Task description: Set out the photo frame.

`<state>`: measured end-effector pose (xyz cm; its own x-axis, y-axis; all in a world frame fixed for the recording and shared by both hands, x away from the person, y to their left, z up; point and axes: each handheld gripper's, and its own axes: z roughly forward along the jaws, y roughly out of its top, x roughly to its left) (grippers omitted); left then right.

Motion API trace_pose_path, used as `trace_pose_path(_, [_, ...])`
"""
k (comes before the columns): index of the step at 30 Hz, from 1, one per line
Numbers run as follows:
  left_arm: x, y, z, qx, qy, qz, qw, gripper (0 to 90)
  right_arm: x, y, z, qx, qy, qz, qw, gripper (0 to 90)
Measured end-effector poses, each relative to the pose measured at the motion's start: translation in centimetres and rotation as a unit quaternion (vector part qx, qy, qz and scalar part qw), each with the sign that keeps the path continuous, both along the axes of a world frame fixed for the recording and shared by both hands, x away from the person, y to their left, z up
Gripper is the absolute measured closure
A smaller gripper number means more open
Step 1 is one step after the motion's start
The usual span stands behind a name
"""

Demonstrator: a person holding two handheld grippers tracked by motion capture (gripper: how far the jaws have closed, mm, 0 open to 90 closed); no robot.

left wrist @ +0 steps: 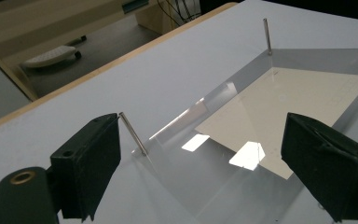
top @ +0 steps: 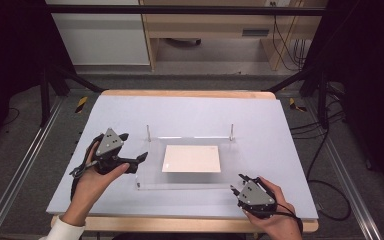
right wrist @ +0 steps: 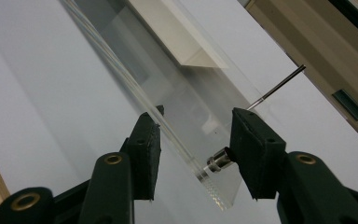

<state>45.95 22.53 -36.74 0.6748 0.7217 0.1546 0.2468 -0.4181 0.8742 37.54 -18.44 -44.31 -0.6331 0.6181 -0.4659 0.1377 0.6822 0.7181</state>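
A clear acrylic plate [top: 150, 167] lies flat on the pale mat, with a white sheet of paper [top: 191, 158] at its middle. Two thin metal pins [top: 148, 131] [top: 231, 129] stand at its far corners. My left gripper [top: 132, 147] hovers at the plate's left edge, open wide and holding nothing. In the left gripper view its left pad [left wrist: 88, 163] sits beside the near pin [left wrist: 133, 133]. My right gripper [top: 236, 183] is at the plate's front right corner. In the right gripper view [right wrist: 198, 140] that corner and a small metal stud [right wrist: 216, 163] lie between the parted jaws.
The pale mat [top: 190, 110] covers a wooden table whose rim [top: 180, 225] shows at the front. Dark frame posts [top: 45, 85] stand at both sides. Cables [top: 330, 165] trail on the floor at the right. Wooden furniture [top: 210, 30] stands beyond the table.
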Motion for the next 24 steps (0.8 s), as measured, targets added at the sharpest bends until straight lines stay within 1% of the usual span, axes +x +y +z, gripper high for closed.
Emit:
trace_pose_path(5, [-0.3, -0.1, 0.5, 0.001, -0.004, -0.009, 1.0000, 11.7, 0.3, -0.1, 0.7, 0.012, 0.004, -0.003, 0.9999, 53.8])
trace_pose_path(6, [-0.3, -0.1, 0.7, 0.005, -0.004, -0.011, 0.9999, 11.7, 0.4, -0.1, 0.8, 0.013, 0.005, -0.002, 0.9999, 53.8])
trace_pose_path(9, [-0.6, 0.1, 1.2, -0.003, -0.009, -0.011, 0.9999, 12.1, 0.6, -0.2, 1.2, 0.018, 0.010, -0.003, 0.9998, 53.8])
trace_pose_path(11, [-0.8, 0.2, 1.6, -0.004, -0.013, -0.014, 0.9998, 12.3, 0.7, -0.2, 1.5, 0.018, 0.016, -0.003, 0.9997, 53.9])
trace_pose_path(12, [-0.9, 0.1, 1.7, -0.002, -0.012, -0.018, 0.9998, 12.8, 0.8, -0.2, 1.7, 0.015, 0.017, -0.003, 0.9997, 54.0])
trace_pose_path(15, [-1.3, -0.2, 1.9, 0.006, -0.013, -0.032, 0.9994, 13.8, 1.2, -0.2, 2.3, 0.017, 0.026, -0.002, 0.9995, 54.0])
trace_pose_path(17, [-1.6, -0.6, 2.0, 0.021, -0.015, -0.045, 0.9987, 15.3, 1.4, -0.2, 2.8, 0.018, 0.033, -0.003, 0.9993, 54.1])
trace_pose_path(18, [-1.9, -0.8, 2.1, 0.028, -0.015, -0.051, 0.9982, 16.2, 1.7, -0.2, 3.3, 0.017, 0.041, -0.003, 0.9990, 54.2])
trace_pose_path(19, [-2.1, -1.0, 2.2, 0.035, -0.016, -0.060, 0.9975, 16.2, 1.7, -0.2, 3.3, 0.017, 0.041, -0.003, 0.9990, 54.2])
trace_pose_path(21, [-2.6, -1.5, 2.6, 0.043, -0.018, -0.076, 0.9960, 17.3, 2.0, -0.2, 3.8, 0.019, 0.049, -0.004, 0.9986, 54.2])
trace_pose_path(22, [-3.0, -1.8, 2.6, 0.042, -0.020, -0.085, 0.9953, 17.8, 2.1, -0.2, 4.0, 0.021, 0.051, -0.004, 0.9985, 54.3])
trace_pose_path(24, [-3.6, -2.4, 2.7, 0.064, -0.029, -0.101, 0.9924, 21.1, 2.4, -0.2, 4.6, 0.023, 0.059, -0.006, 0.9980, 54.3])
